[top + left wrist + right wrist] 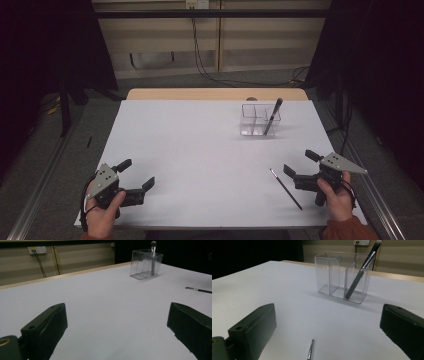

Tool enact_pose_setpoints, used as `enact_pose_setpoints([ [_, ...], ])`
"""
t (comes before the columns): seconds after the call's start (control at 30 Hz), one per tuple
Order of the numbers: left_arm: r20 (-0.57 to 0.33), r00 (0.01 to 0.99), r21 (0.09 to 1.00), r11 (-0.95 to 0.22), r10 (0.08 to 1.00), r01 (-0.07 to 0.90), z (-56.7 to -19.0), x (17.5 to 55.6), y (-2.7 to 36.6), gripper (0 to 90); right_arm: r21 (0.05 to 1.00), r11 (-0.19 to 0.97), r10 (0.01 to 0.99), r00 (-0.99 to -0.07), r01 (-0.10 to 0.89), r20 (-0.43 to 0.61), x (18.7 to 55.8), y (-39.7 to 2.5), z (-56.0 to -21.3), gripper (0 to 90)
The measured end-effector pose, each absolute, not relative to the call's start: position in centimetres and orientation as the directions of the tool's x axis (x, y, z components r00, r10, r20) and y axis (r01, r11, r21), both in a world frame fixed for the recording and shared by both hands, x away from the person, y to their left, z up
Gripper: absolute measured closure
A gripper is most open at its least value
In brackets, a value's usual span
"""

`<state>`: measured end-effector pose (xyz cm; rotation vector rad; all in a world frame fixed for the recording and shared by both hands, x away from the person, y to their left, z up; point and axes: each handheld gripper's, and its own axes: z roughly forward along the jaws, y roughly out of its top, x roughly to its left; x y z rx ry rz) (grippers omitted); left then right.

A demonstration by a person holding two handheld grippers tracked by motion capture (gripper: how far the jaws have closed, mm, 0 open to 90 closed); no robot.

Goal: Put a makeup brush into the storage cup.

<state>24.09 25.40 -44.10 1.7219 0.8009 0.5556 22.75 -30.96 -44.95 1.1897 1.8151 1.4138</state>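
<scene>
A clear plastic organizer (259,120) (146,263) (342,277) with compartments stands at the table's back right. A dark brush (273,116) (362,271) (153,257) leans upright in its right compartment. A thin dark brush (286,188) (198,289) (310,352) lies flat on the white table near the front right. My right gripper (298,164) (328,332) is open just right of that thin brush, nothing between its jaws. My left gripper (136,174) (117,332) is open at the front left, with nothing in it.
The white table top (200,145) has a wooden strip along its far edge. Cables hang down the back wall (197,55). Dark curtains flank both sides. A metal rail (45,175) runs along the floor at left.
</scene>
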Motion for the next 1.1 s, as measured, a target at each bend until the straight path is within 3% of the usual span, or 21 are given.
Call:
enact_pose_setpoints([
  [0.67,-0.026,0.661,0.958,-0.17,0.75,0.23,-44.0,24.2,25.4,3.0,0.952,0.039,0.879,-0.463,0.305,0.113,22.2,-31.2,-44.9,0.0],
  [1.1,-0.029,0.662,0.958,-0.169,0.749,0.233,-44.1,24.4,25.5,3.0,0.953,0.08,0.854,-0.513,0.293,0.086,24.3,-30.2,-44.0,0.0],
])
